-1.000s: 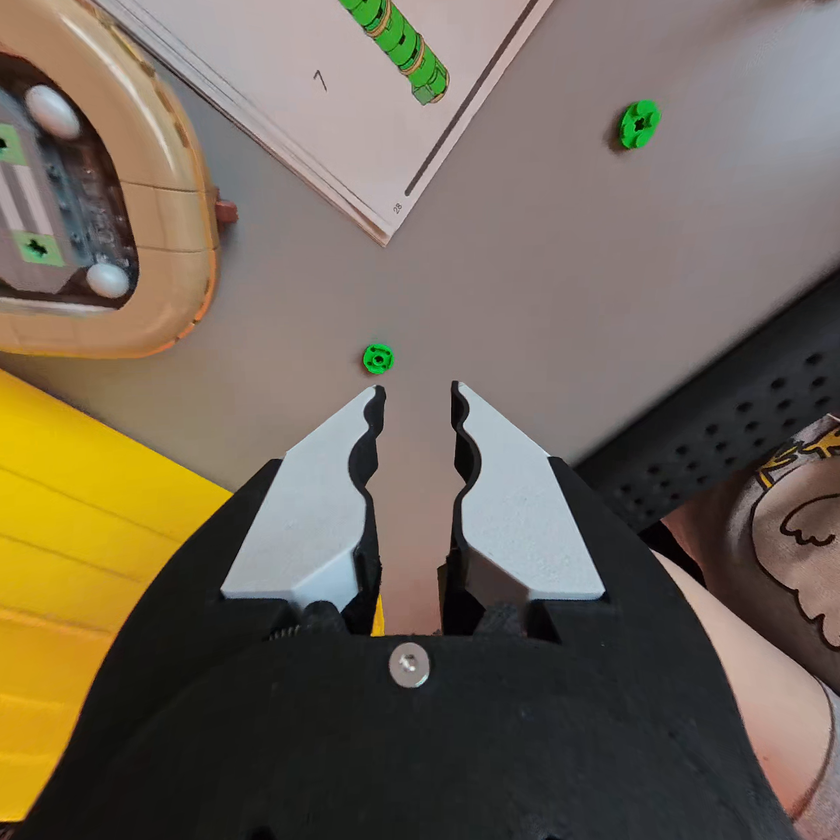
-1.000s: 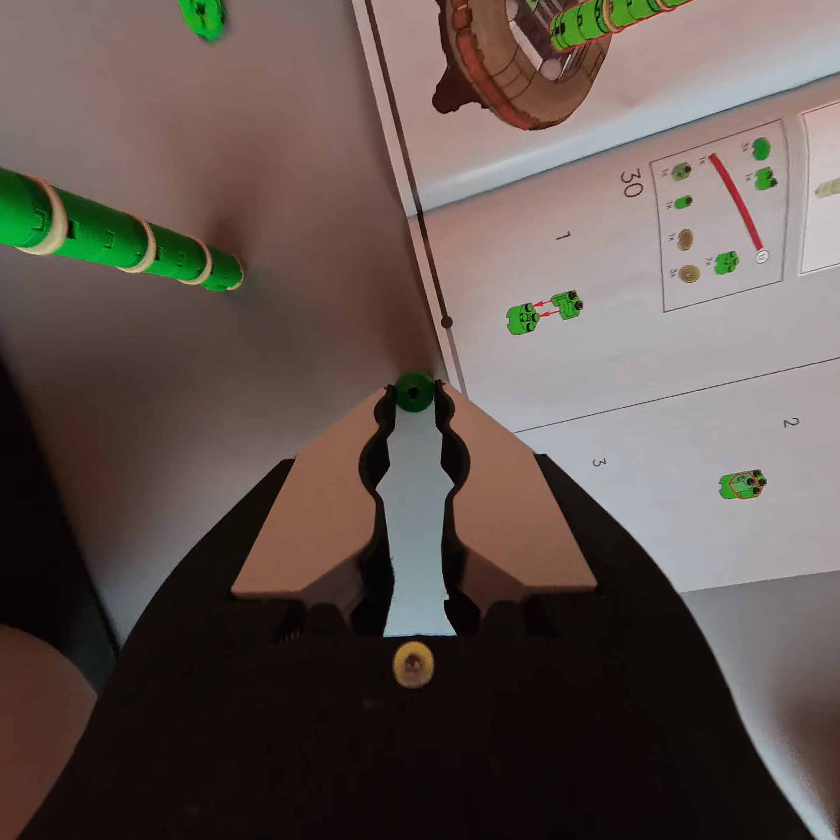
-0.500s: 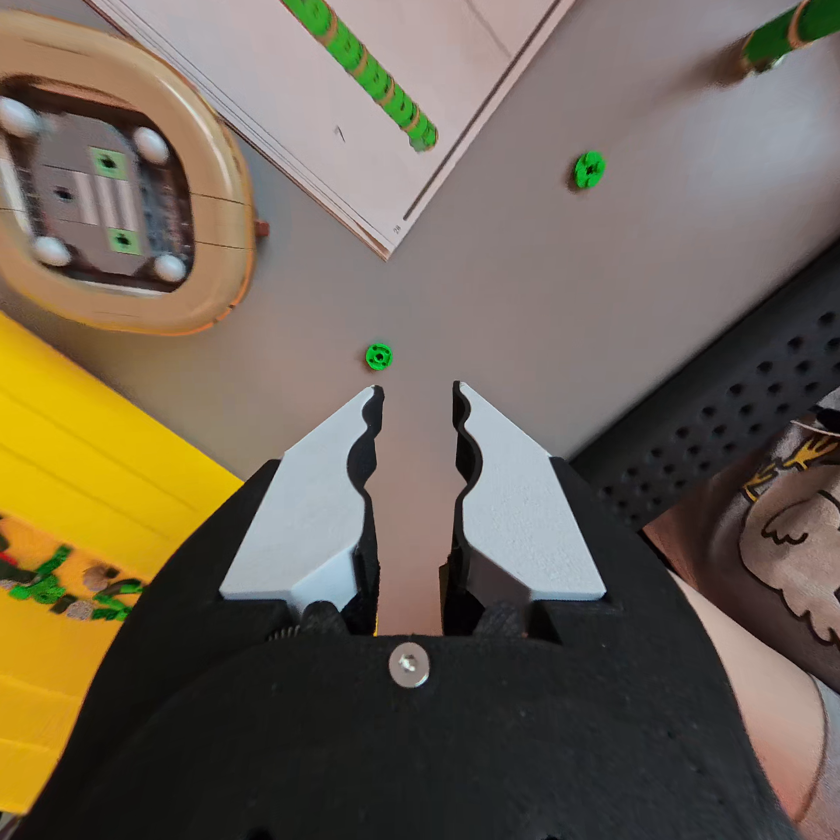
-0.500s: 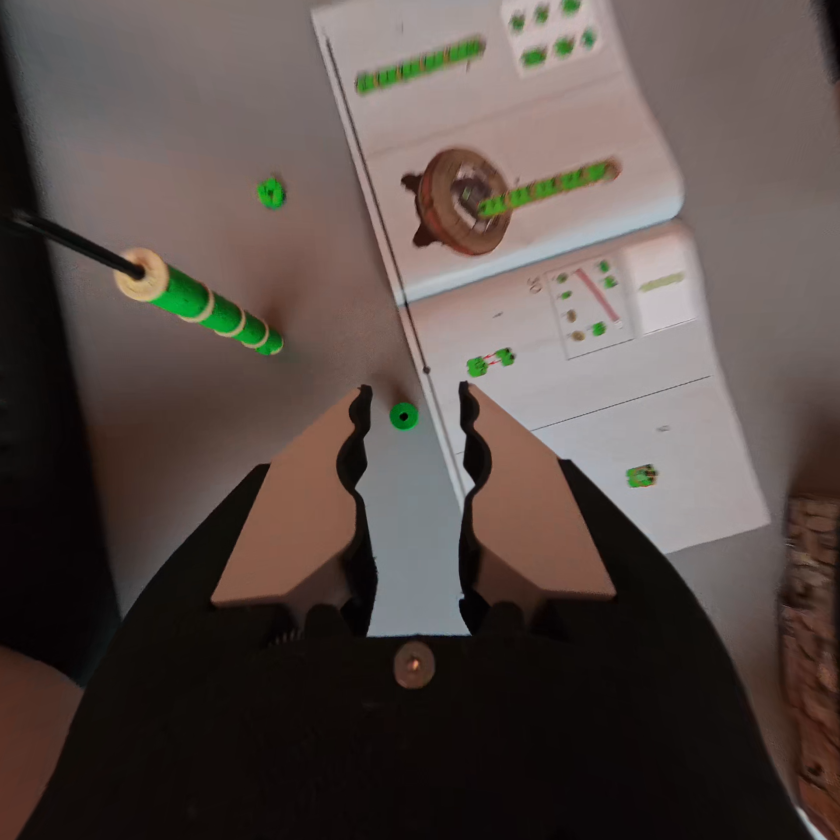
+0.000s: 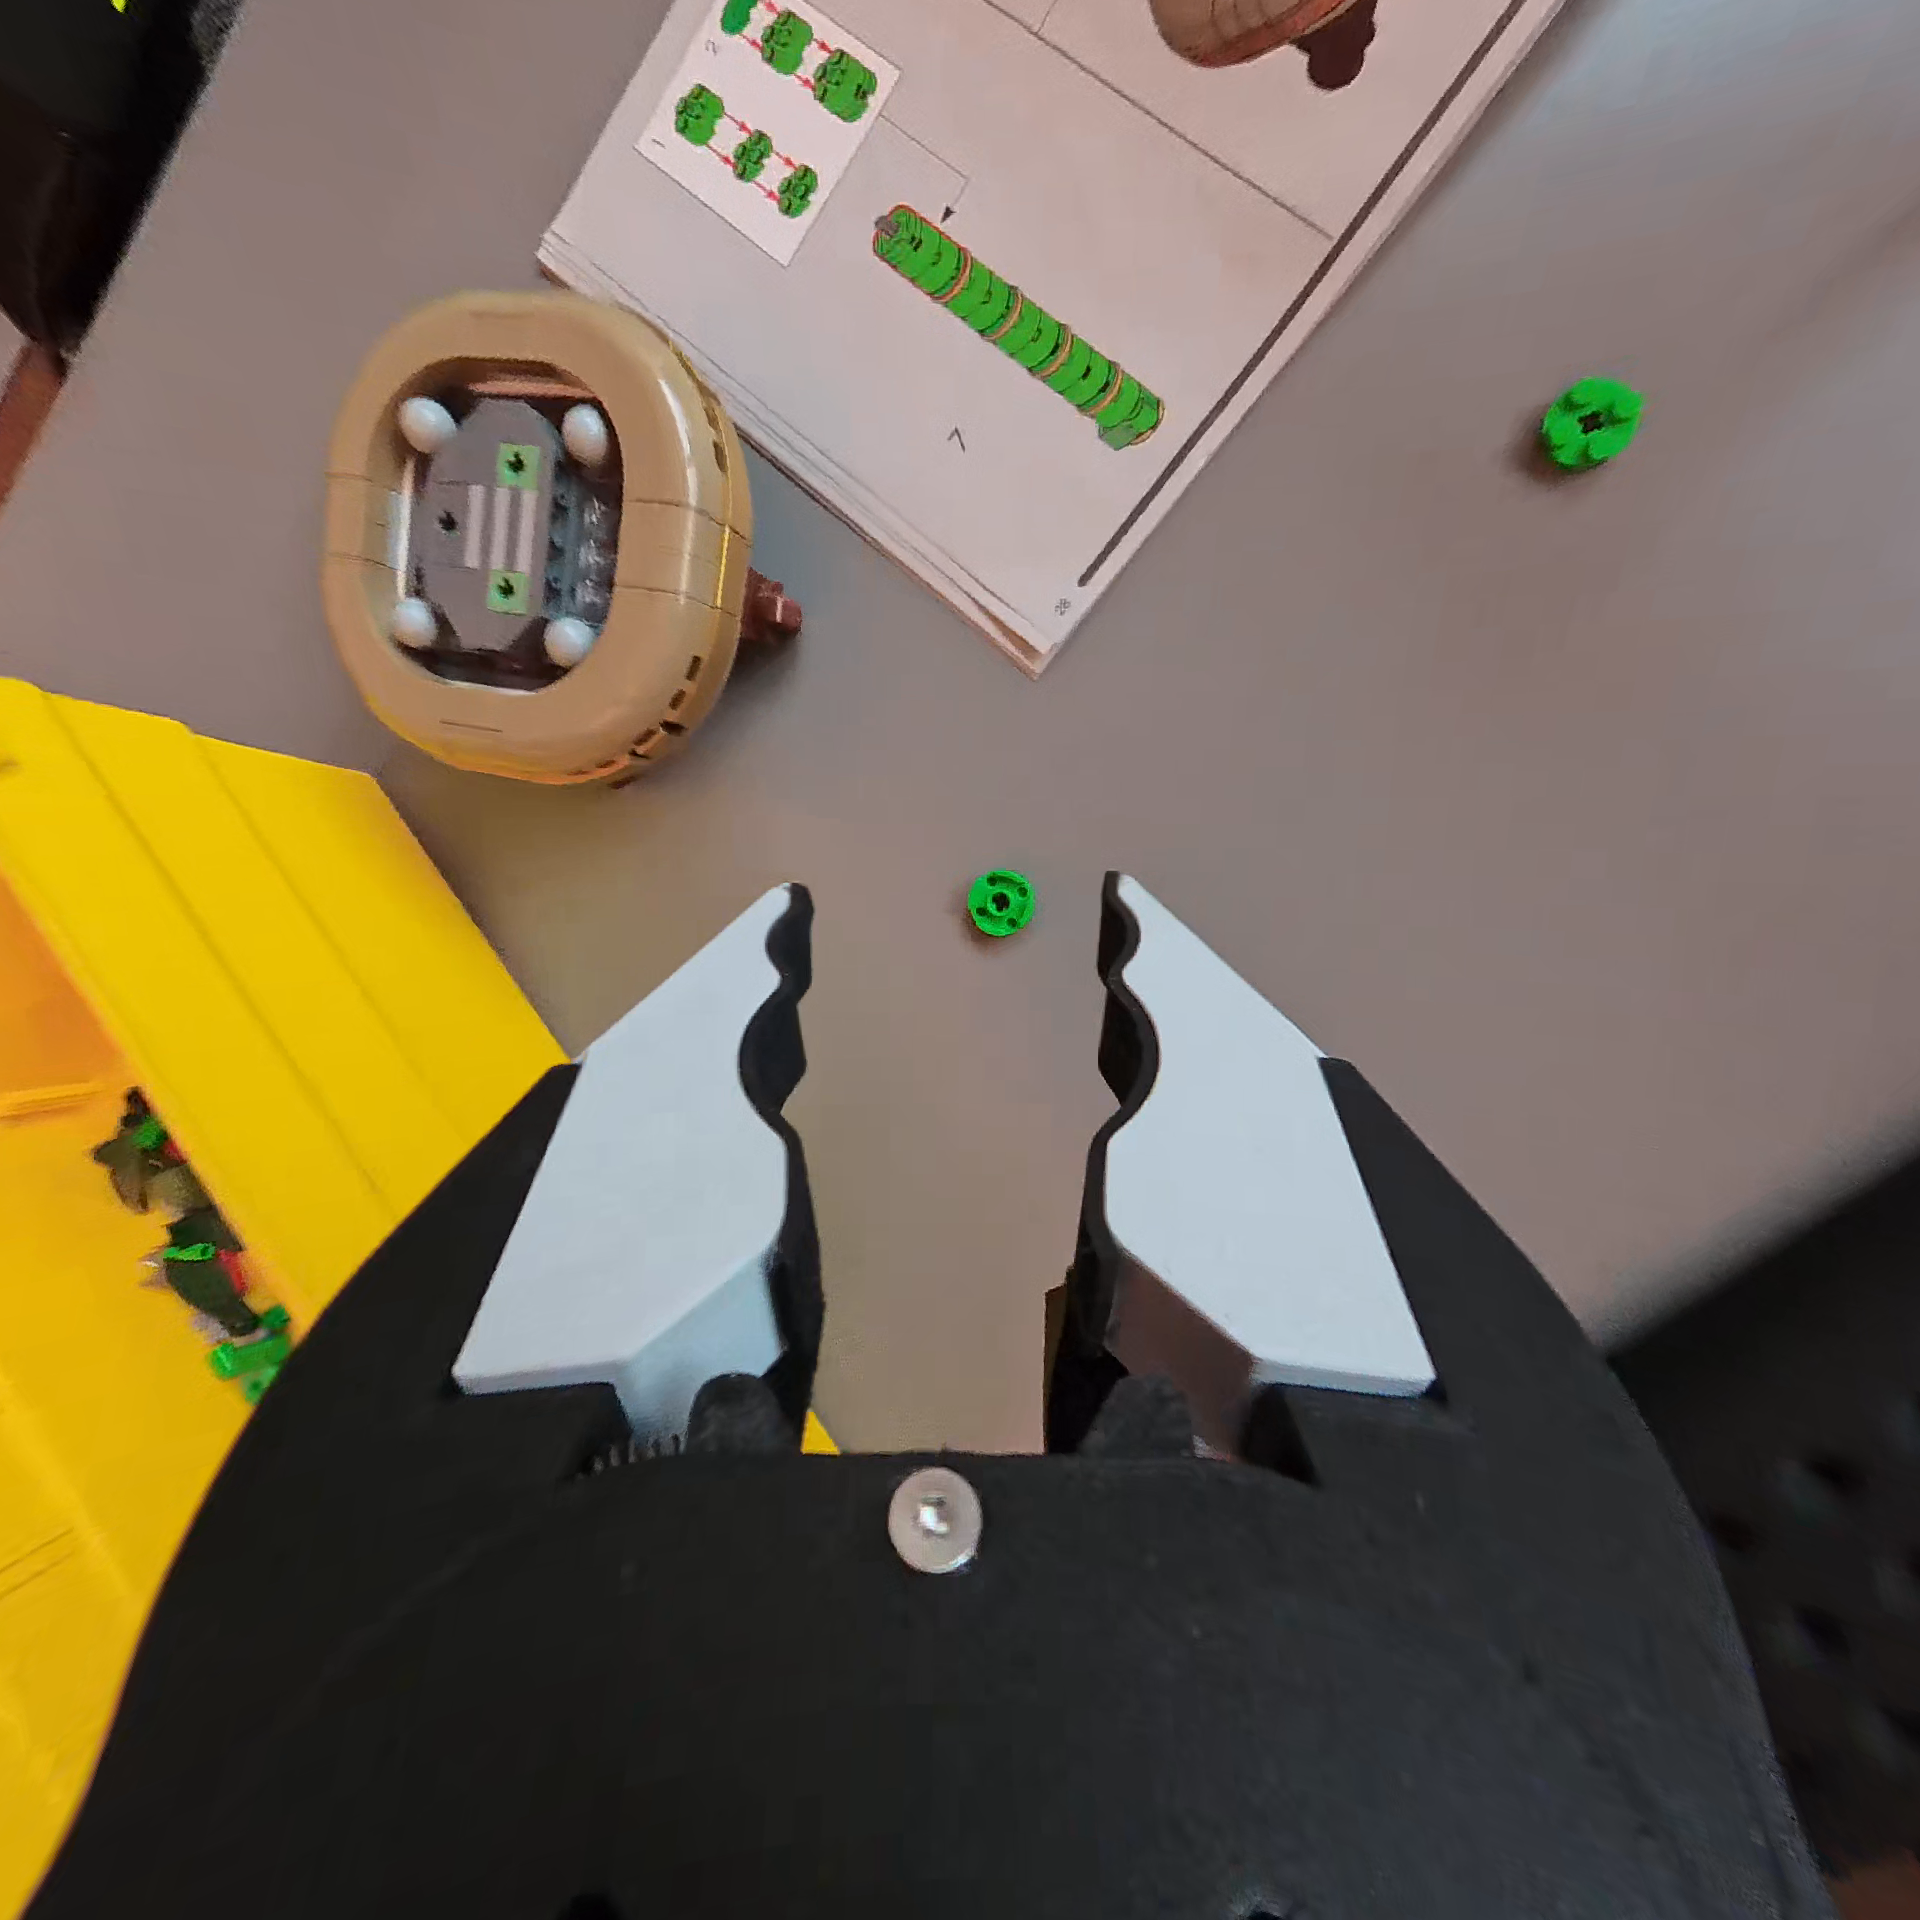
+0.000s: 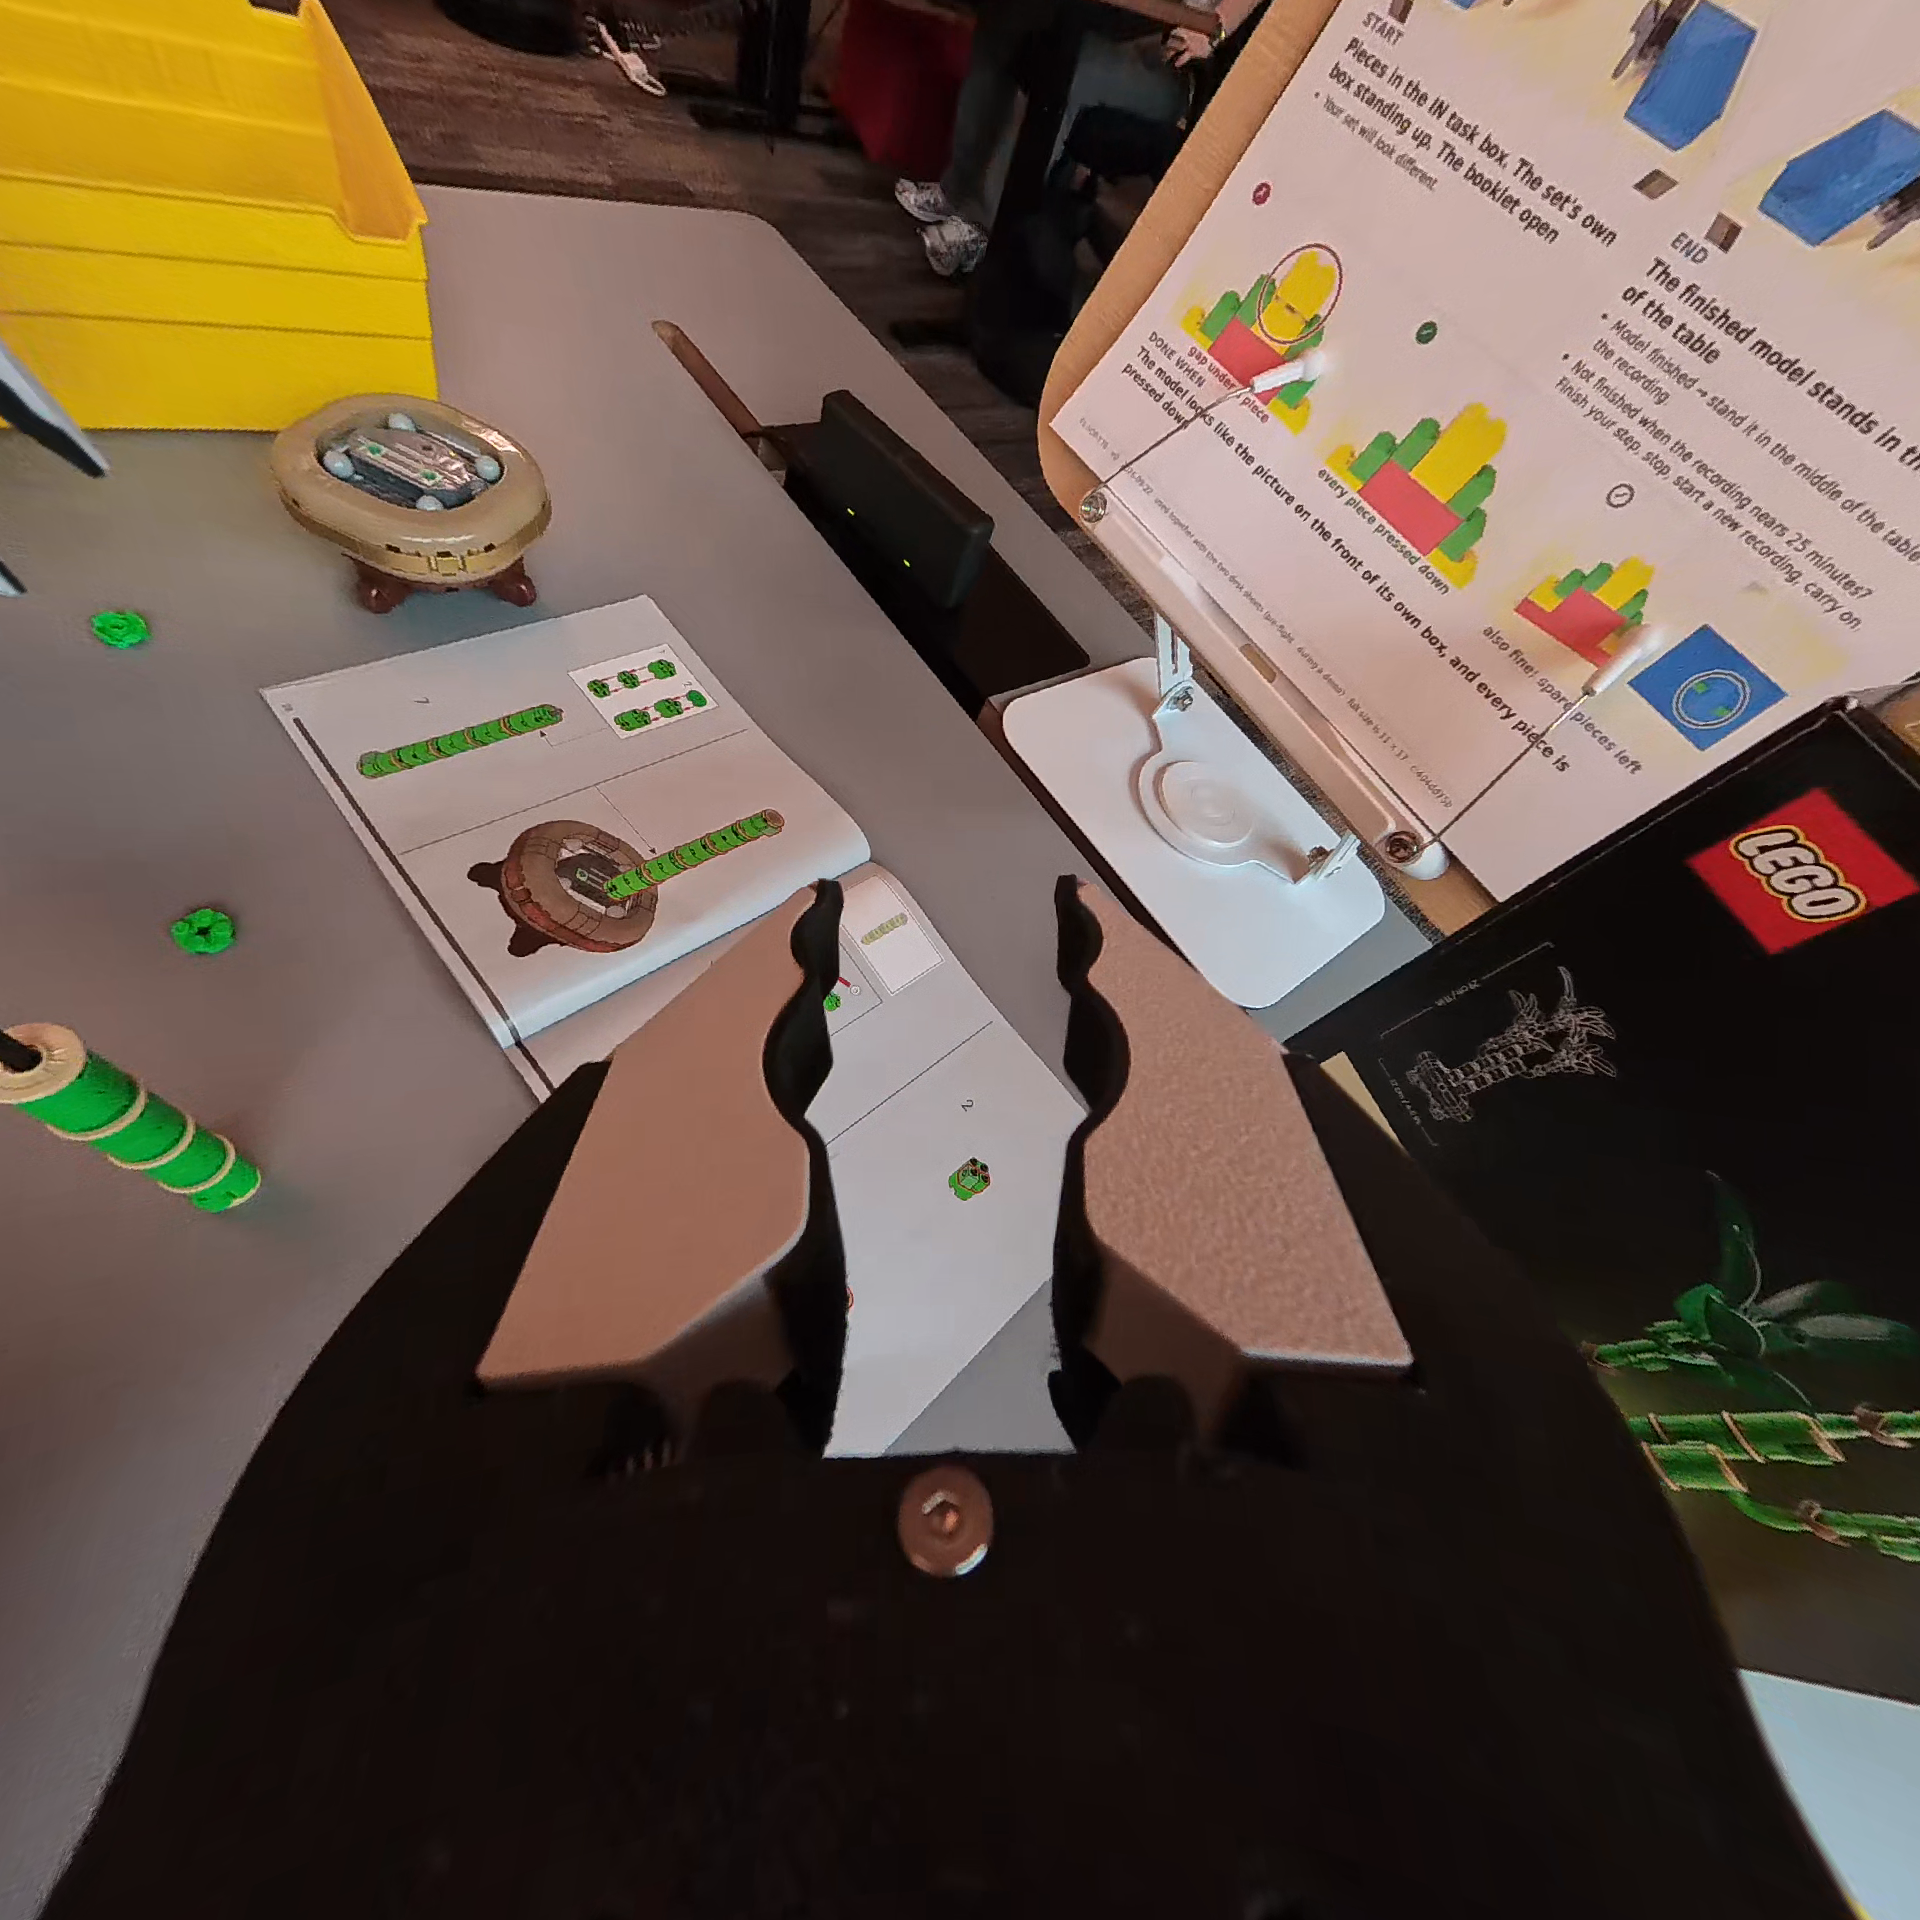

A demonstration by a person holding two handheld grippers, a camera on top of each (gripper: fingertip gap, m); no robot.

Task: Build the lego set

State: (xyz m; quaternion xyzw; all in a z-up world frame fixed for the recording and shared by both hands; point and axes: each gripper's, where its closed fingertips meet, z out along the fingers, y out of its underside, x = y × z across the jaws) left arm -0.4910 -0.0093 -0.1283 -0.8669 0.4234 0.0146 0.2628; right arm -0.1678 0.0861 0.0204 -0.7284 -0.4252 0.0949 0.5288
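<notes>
Alignment between the left hand-held gripper (image 5: 954,899) and a small green round piece (image 5: 1001,905) is what the coming pick is judged to turn on: the piece lies flat on the grey tabletop (image 5: 1351,831), just ahead of the spread fingertips and slightly right of centre. Nothing is held. The right hand-held gripper (image 6: 940,906) is likewise released, empty, well apart above the instruction booklet (image 6: 582,790). Loose green pieces (image 5: 197,1268) are seen inside the yellow bin (image 5: 260,935). The tan pot base (image 5: 530,535) stands beside it.
</notes>
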